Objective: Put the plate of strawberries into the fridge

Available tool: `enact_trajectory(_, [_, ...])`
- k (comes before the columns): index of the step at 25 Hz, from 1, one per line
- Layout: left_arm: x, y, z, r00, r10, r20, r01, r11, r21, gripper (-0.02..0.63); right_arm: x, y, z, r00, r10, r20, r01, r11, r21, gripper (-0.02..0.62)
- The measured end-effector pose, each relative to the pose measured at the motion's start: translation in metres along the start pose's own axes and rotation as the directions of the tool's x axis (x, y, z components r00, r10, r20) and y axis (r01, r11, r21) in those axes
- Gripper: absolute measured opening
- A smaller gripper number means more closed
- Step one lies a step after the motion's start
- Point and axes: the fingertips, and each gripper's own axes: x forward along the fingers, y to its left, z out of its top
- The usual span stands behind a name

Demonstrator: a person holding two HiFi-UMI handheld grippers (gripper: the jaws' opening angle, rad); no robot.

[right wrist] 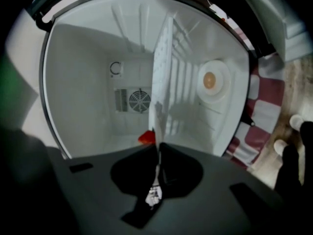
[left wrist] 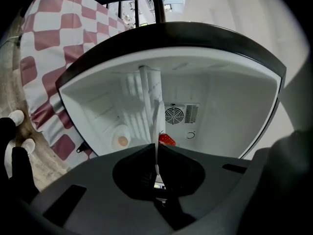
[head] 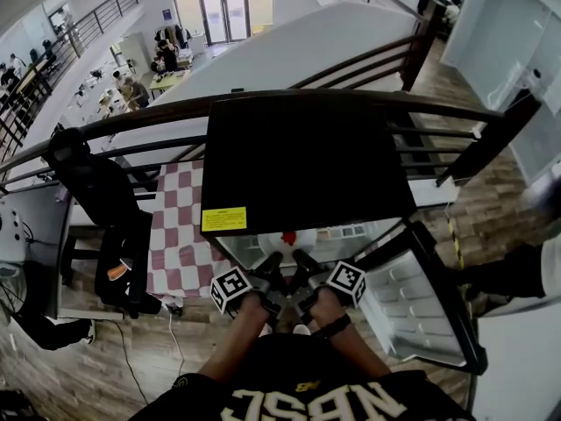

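Fridge stands with its door swung wide to the right, its white cavity straight ahead of both hands. At its mouth the plate lies level, its near rim pinched by the left gripper and the right gripper, side by side and equally close. The rest of it reaches away from the jaws toward the back wall, so I'd judge a straight push inward comes next. One strawberry shows on it.

A red-and-white checked fabric cloth hangs over a table. Beyond it curves a dark wooden handrail, left of it stands a black chair, and below it lies brown plank flooring.
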Motion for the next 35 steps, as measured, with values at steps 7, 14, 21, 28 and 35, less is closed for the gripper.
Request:
enact_trajectory(7, [0.0, -0.004, 0.013, 0.999, 0.014, 0.037, -0.017, 0.998, 0.059, 0.035, 0.003, 0.008, 0.017, 0.998, 0.012, 0.064, -0.007, 0.997, -0.081, 0.037])
enact_trajectory(14, [-0.007, -0.011, 0.007, 0.998, 0.023, -0.053, -0.006, 0.958, 0.286, 0.219, -0.005, 0.028, 0.017, 0.994, 0.113, 0.009, -0.106, 0.958, -0.268, 0.262])
enact_trajectory(21, [-0.039, -0.004, -0.008, 0.991, 0.074, -0.111, 0.031, 0.683, 0.73, 0.238, -0.031, 0.019, 0.002, 0.997, 0.042, -0.065, -0.076, 0.697, -0.713, 0.281])
enact_trajectory(28, [-0.049, -0.007, -0.006, 0.996, 0.085, 0.035, -0.053, 0.216, 0.975, 0.231, -0.043, 0.009, -0.002, 0.996, -0.061, 0.061, 0.072, 0.195, -0.978, 0.279])
enact_trajectory(35, [-0.038, -0.016, -0.004, 0.993, 0.05, 0.106, -0.109, 0.056, 0.993, 0.144, -0.037, 0.013, -0.001, 0.993, -0.037, 0.116, 0.12, 0.121, -0.985, 0.197])
